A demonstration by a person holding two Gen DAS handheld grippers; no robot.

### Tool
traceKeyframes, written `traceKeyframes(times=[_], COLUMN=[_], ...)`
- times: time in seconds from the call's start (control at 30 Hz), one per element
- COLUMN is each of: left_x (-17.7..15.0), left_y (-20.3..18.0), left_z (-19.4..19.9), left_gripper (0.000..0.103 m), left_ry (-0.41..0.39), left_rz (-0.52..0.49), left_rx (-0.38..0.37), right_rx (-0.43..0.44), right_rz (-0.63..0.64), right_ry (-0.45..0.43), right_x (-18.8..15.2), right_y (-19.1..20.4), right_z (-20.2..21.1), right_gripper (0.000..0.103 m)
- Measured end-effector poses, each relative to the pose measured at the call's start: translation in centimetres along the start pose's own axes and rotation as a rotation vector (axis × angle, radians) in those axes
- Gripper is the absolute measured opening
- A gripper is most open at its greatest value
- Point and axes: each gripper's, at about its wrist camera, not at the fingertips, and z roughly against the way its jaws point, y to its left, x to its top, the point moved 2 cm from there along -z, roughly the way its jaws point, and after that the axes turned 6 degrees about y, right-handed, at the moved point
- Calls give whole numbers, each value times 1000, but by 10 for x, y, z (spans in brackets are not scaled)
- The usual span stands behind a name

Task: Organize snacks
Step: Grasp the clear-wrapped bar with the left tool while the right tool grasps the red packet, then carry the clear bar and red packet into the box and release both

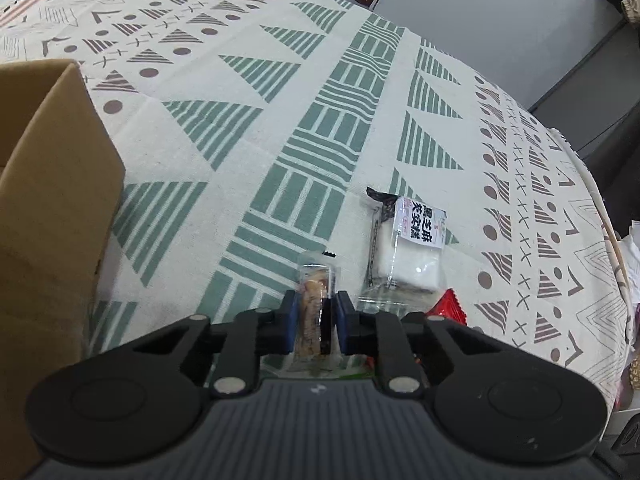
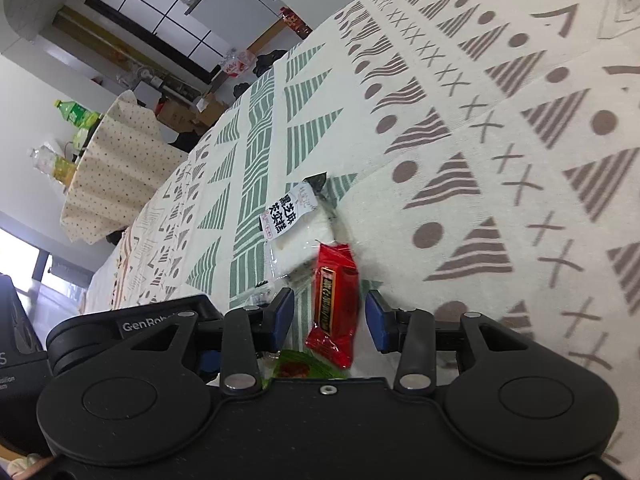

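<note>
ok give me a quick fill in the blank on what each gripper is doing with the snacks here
1. The left gripper is shut on a clear-wrapped ____ bar.
2. The right gripper is ____ around the red snack packet.
3. The white cake pack lies on the patterned ____.
4. The cardboard box stands to the ____ in the left wrist view.

Missing words: snack; open; tablecloth; left

1. The box [image 1: 52, 208], left of the left gripper [image 1: 316, 320], was cut off by the picture's edge.
2. A red packet [image 1: 448, 304] showed only a corner behind that gripper's right finger.
3. A green packet [image 2: 304, 366] lay mostly hidden under the right gripper [image 2: 330, 316].
</note>
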Motion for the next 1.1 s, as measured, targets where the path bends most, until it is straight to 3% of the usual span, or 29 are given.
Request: traceKeyframes(times=[0.03,0.1,0.27,1.1], left_x=[0,-2,-6,-14], left_y=[0,-1,0,34], left_z=[1,4,20,123], left_gripper=[17,16,16,16], left_ry=[-4,-13,-51,-247], left_rz=[-4,-8,-5,50], left_rx=[4,18,24,50], right_rx=[-2,-14,2,175], right_rz=[10,26,21,95], right_ry=[-2,6,-3,-115], right_x=[-1,-2,-2,-4], right_y=[2,3,3,55], right_z=[-2,-5,3,58], right_gripper=[40,26,19,16])
